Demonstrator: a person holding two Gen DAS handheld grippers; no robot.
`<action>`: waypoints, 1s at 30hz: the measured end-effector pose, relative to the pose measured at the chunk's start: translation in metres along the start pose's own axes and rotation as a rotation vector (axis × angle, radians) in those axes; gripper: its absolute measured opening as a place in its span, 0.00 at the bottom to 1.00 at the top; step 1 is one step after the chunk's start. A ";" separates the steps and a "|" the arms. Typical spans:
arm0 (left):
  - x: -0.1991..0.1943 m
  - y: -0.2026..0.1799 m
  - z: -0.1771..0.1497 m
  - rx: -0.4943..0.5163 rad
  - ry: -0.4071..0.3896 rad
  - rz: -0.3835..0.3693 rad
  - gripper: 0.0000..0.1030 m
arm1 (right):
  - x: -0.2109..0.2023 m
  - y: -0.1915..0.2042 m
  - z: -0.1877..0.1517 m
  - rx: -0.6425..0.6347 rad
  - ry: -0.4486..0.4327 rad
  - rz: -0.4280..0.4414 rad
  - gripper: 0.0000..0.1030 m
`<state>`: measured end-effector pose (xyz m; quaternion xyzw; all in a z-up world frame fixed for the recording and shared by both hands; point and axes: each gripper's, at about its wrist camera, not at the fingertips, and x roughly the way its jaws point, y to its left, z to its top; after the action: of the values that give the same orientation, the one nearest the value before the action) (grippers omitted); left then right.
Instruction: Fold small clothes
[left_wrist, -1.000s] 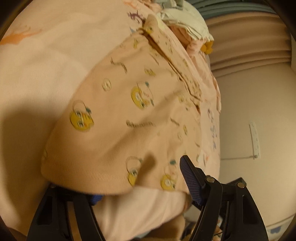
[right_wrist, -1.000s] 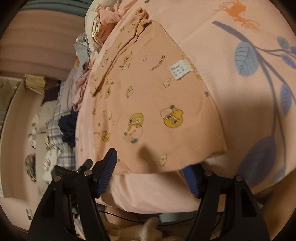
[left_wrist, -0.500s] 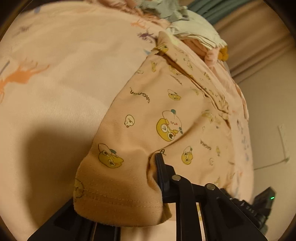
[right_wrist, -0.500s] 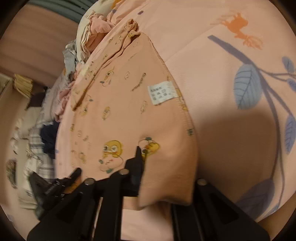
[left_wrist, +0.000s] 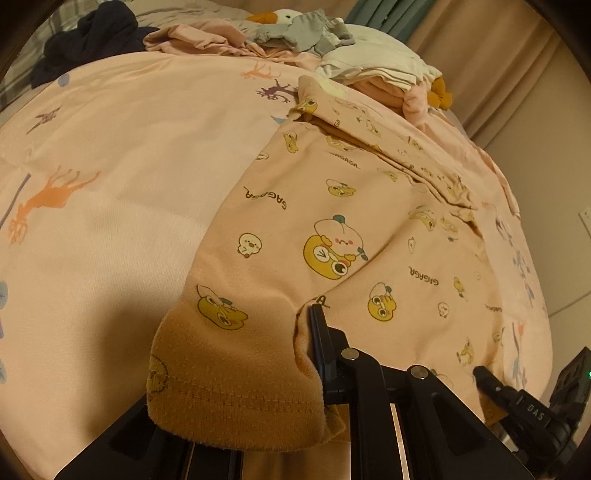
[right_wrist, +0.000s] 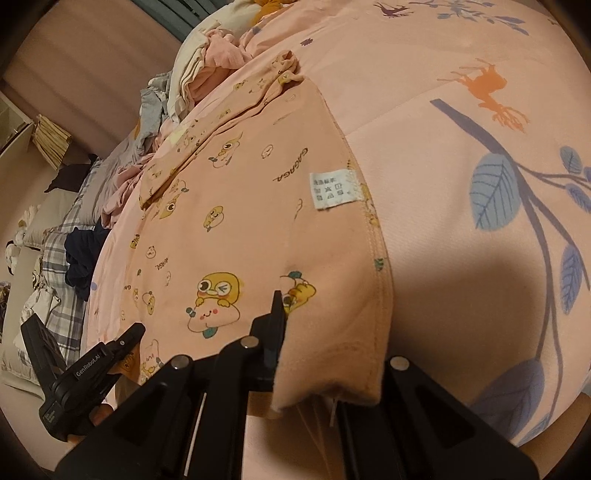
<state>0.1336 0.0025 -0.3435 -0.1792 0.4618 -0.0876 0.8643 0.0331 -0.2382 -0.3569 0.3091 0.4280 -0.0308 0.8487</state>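
A small peach garment (left_wrist: 351, 221) printed with yellow cartoon faces lies spread on the pink bedsheet (left_wrist: 110, 166). My left gripper (left_wrist: 299, 332) is shut on the near hem corner, and the cloth drapes over and hides its left finger. In the right wrist view the same garment (right_wrist: 240, 221) shows a white care label (right_wrist: 334, 188) near its side seam. My right gripper (right_wrist: 291, 325) is shut on the other hem corner, its right finger hidden under the fabric. Each gripper appears in the other's view: the right gripper (left_wrist: 517, 398) and the left gripper (right_wrist: 92, 365).
A pile of loose clothes (left_wrist: 369, 66) lies beyond the garment's far end, with a dark garment (left_wrist: 88, 33) and a plush toy (left_wrist: 291, 16) further back. Plaid bedding (right_wrist: 62, 258) lies past the sheet's edge. The bedsheet (right_wrist: 461, 240) has deer and leaf prints.
Both grippers went from open around the hem to shut on it. The two hem corners now bunch in the jaws, and both views have rolled.
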 end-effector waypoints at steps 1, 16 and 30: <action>0.000 -0.001 0.000 0.003 0.000 0.003 0.16 | 0.000 0.001 0.000 -0.004 -0.002 -0.002 0.00; -0.002 -0.007 -0.003 0.052 -0.007 0.032 0.16 | -0.001 0.002 -0.002 -0.010 -0.004 0.007 0.00; -0.006 -0.015 0.016 0.049 0.035 0.033 0.08 | -0.001 0.031 0.010 -0.094 0.056 -0.124 0.04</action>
<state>0.1434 -0.0054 -0.3248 -0.1488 0.4776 -0.0875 0.8614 0.0493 -0.2192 -0.3357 0.2426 0.4707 -0.0547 0.8465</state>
